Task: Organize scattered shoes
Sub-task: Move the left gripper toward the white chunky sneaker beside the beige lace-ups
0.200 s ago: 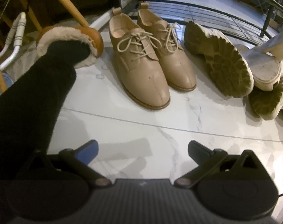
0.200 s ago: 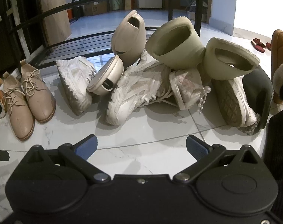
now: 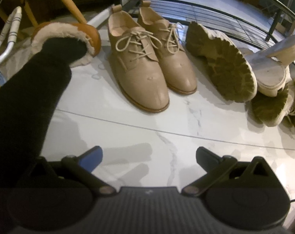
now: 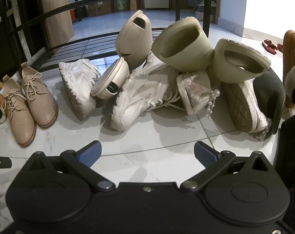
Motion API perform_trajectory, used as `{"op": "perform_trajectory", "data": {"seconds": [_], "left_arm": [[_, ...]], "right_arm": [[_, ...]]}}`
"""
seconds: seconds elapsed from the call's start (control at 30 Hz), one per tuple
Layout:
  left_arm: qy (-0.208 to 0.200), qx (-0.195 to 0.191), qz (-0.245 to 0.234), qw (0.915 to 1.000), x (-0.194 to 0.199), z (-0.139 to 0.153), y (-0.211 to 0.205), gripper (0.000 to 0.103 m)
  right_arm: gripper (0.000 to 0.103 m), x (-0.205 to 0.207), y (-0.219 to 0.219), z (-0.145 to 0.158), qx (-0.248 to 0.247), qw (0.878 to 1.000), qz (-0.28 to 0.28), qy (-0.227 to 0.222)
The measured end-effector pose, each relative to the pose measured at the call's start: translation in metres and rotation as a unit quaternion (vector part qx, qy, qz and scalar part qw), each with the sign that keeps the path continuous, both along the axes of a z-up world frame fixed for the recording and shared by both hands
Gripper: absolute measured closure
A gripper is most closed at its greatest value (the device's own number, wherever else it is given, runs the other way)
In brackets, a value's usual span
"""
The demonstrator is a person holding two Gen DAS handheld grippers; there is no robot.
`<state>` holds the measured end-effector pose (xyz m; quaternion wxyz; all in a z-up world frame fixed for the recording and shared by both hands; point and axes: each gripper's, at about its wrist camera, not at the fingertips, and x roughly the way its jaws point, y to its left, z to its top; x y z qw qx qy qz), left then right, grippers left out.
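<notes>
Hovering above the floor (image 3: 147, 136), the left claw (image 3: 148, 157) and right claw (image 4: 147, 152) are gaping, holding nothing. Beyond, tan lace-ups (image 3: 145, 62) are standing paired at left; the heap of shoes (image 4: 163, 81) is lying right.

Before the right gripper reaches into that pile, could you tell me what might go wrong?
The green foam slide leans on top of the white sneaker, so pulling the sneaker could tumble the pile. The pearl strap on the satin shoe dangles loose and might snag a finger. The right gripper is open and empty.
</notes>
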<state>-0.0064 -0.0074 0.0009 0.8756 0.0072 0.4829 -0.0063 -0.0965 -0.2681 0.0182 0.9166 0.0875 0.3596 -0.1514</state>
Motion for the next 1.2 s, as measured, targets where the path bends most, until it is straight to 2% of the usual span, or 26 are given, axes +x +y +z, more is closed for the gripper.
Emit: {"op": "perform_trajectory", "data": {"seconds": [0.17,0.23,0.4,0.5,0.67,0.7,0.8,0.97,1.2], "left_arm": [[0.008,-0.008,0.034,0.9993,0.005,0.000,0.012,0.001],[-0.003,-0.008,0.072,0.9974,0.008,0.010,0.018,0.001],[-0.093,-0.059,0.077,0.9909,0.008,0.033,0.010,0.001],[-0.112,-0.063,0.064,0.9896,0.015,0.045,-0.011,0.001],[-0.103,0.008,0.031,0.9942,0.034,0.057,-0.062,0.001],[-0.108,0.025,0.026,0.9934,0.035,0.058,-0.074,0.001],[-0.113,0.046,0.014,0.9924,0.041,0.061,-0.096,0.001],[-0.101,0.047,0.004,0.9938,0.051,0.060,-0.116,0.001],[-0.079,0.056,0.009,0.9953,0.066,0.050,-0.121,0.001]], "right_arm": [[0.000,-0.008,-0.010,0.023,-0.003,0.999,-0.021,-0.033],[0.000,-0.011,-0.013,0.032,-0.005,0.998,-0.029,-0.047],[0.000,-0.019,-0.045,0.040,0.021,0.995,-0.072,-0.070],[0.000,-0.031,-0.069,0.040,0.041,0.990,-0.107,-0.079],[0.000,-0.027,-0.078,0.022,0.083,0.989,-0.112,-0.055],[0.000,-0.025,-0.075,0.020,0.080,0.990,-0.102,-0.060],[0.000,-0.021,-0.067,0.017,0.059,0.993,-0.075,-0.070],[0.000,-0.010,-0.057,0.016,0.044,0.996,-0.045,-0.060],[0.000,-0.001,-0.064,0.009,0.071,0.995,-0.038,-0.057]]}}
